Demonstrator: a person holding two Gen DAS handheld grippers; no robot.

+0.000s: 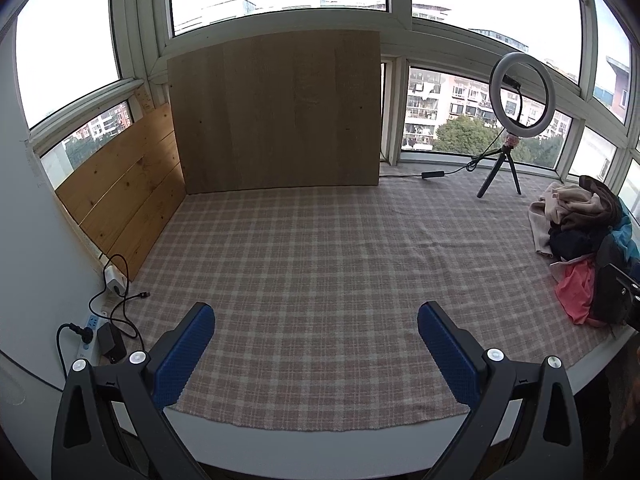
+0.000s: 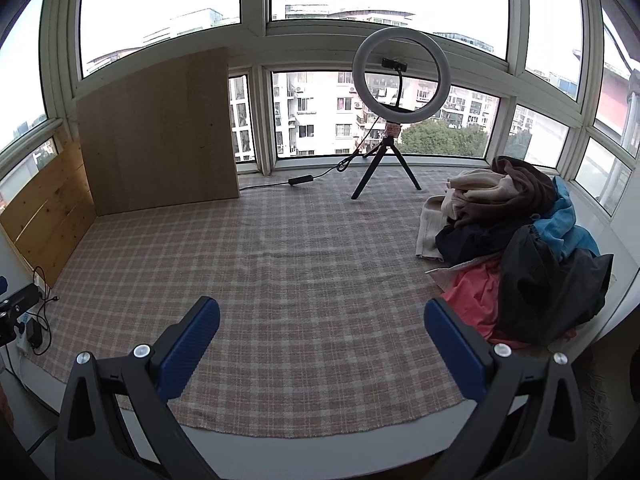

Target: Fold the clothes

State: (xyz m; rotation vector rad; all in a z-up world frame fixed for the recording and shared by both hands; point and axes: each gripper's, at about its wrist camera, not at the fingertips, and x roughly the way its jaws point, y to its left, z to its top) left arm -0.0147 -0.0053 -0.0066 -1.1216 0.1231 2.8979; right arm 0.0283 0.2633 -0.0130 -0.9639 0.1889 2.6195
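Note:
A heap of clothes (image 2: 520, 248) lies at the right end of the plaid-covered table (image 2: 280, 264): cream, brown, black, blue and a coral-pink piece. In the left wrist view the same heap of clothes (image 1: 580, 240) sits at the far right edge. My left gripper (image 1: 316, 316) hangs wide open over the near middle of the plaid cloth (image 1: 320, 260), nothing between its blue pads. My right gripper (image 2: 322, 312) is also wide open and empty, its right fingertip (image 2: 440, 316) close to the pink garment (image 2: 476, 296) but apart from it.
A ring light on a small tripod (image 2: 394, 120) stands at the back with its cable and switch (image 2: 300, 180). Wooden boards (image 1: 276, 112) lean on the window at the back left. A power strip, charger and cables (image 1: 104, 320) lie at the left edge.

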